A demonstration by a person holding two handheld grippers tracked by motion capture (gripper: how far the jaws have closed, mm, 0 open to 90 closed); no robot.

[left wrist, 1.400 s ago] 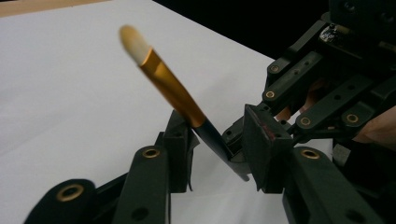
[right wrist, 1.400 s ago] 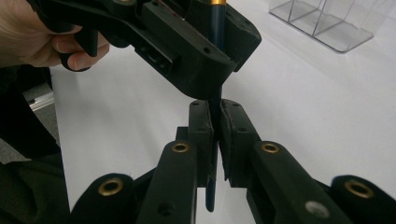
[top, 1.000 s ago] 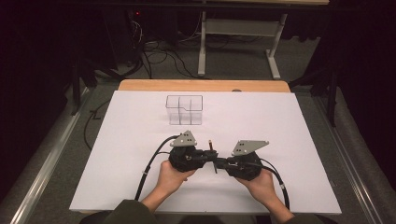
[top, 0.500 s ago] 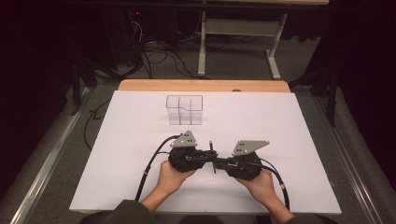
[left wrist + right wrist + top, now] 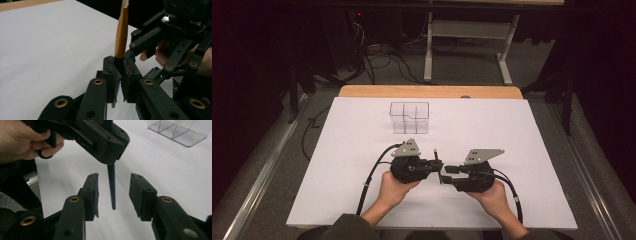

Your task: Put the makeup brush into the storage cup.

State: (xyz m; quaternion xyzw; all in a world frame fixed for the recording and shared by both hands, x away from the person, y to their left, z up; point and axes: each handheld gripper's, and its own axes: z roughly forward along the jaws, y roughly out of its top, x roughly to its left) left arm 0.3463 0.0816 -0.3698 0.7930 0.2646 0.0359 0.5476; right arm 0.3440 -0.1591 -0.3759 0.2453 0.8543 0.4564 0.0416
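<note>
Gold-ferruled brush (image 5: 121,35), light, stiff and thin, is standing clamped in my left gripper (image 5: 119,75); my right gripper (image 5: 113,195) has just been opening, pads clear of its black handle tip, where I'd regrip.

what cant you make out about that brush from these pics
- Brush: its top is cut off by the upper edge of the left gripper view.
- High view: the brush is too small to read.
- Right gripper view: the left hand-held gripper hides its upper handle above the right hand-held gripper.
</note>
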